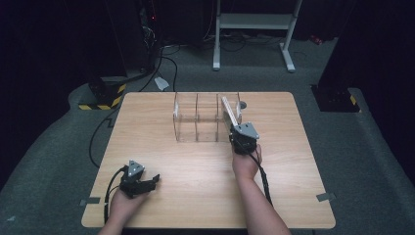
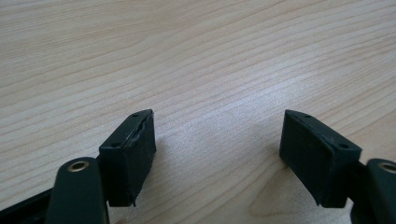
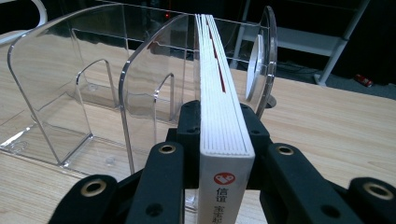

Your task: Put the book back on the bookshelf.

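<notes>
One book [image 3: 224, 116] in right gripper [image 3: 223, 135]

The thick white-covered book [image 3: 227, 140] carries a round red emblem and dark characters on its spine, with a red sliver among pale pages. The clear acrylic divider rack [image 3: 88, 93] is colourless. The light wooden bench [image 1: 161, 147] shows fine streaked grain. Each hand-held gripper [image 2: 217, 154] is matt black.

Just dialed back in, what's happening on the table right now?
The right gripper is shut on a white book, holding it upright at the rightmost slot of the clear acrylic rack. The book's far end is already between the dividers. The left gripper sits open and idle over the wooden table, near the front left corner.
</notes>
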`<action>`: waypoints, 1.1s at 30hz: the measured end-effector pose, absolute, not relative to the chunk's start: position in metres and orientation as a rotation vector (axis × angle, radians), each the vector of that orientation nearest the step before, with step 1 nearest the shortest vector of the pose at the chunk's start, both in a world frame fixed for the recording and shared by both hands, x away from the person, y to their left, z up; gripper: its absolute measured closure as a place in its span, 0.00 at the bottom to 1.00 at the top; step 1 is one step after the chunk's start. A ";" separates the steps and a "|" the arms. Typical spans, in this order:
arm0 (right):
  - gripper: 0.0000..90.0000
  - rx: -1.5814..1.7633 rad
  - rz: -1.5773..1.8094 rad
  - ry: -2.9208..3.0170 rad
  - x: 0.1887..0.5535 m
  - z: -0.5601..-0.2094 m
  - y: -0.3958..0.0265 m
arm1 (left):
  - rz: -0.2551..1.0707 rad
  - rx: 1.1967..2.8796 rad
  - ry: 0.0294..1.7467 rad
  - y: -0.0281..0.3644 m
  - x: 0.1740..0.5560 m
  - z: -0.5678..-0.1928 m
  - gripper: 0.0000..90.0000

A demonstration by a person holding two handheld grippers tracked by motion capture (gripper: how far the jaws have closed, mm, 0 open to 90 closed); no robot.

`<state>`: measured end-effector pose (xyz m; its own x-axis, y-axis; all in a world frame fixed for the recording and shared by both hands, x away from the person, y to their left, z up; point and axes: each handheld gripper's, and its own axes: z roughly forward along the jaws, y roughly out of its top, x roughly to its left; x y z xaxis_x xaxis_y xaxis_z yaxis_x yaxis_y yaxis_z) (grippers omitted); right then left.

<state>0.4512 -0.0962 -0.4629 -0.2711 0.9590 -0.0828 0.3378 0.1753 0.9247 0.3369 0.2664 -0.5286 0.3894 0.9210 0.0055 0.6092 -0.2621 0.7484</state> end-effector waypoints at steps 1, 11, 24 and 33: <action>0.83 1.242 1.094 1.732 0.451 -0.463 -0.096 | 0.596 1.980 1.308 0.266 0.337 -0.529 0.30; 0.73 1.300 1.166 1.759 0.449 -0.461 -0.108 | 0.596 1.980 1.308 0.266 0.337 -0.529 0.30; 0.80 1.307 1.255 1.814 0.429 -0.462 -0.129 | 0.597 1.981 1.308 0.266 0.337 -0.529 0.30; 0.79 1.352 1.269 1.788 0.423 -0.462 -0.129 | 0.596 1.980 1.308 0.266 0.337 -0.529 0.30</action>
